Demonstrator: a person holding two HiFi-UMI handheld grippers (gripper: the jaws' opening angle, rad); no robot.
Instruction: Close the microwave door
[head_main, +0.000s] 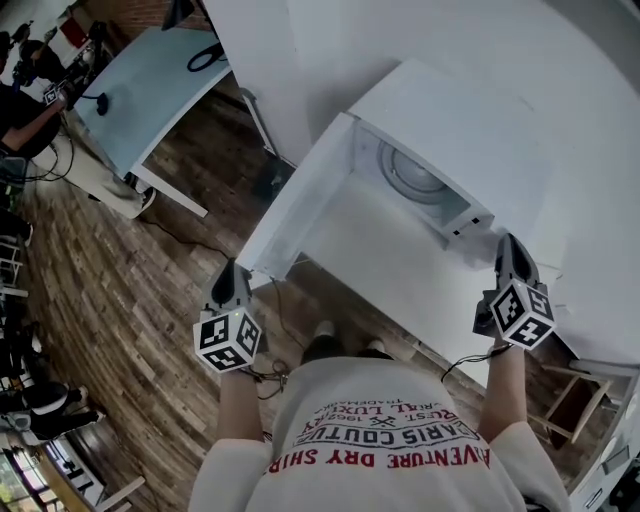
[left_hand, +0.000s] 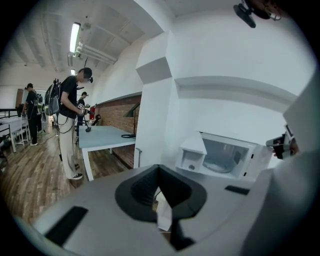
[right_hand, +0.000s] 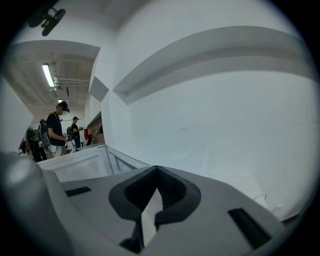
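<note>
A white microwave (head_main: 460, 125) stands on a white table (head_main: 380, 260) against the wall. Its cavity with the round turntable (head_main: 410, 175) is exposed. The door (head_main: 468, 222) stands open, jutting from the front right corner toward me. My right gripper (head_main: 508, 248) is just right of the door, jaws together and empty; whether it touches the door I cannot tell. The door's framed panel (right_hand: 82, 167) shows left of the right gripper (right_hand: 156, 175). My left gripper (head_main: 232, 275) hovers off the table's left corner, shut and empty. It (left_hand: 159, 172) faces the microwave (left_hand: 220, 155) from a distance.
A pale blue table (head_main: 150, 80) stands at the far left on the wooden floor (head_main: 110, 300), with people (left_hand: 70, 120) beside it. A wooden stool (head_main: 570, 400) is at the lower right. Cables trail under the white table.
</note>
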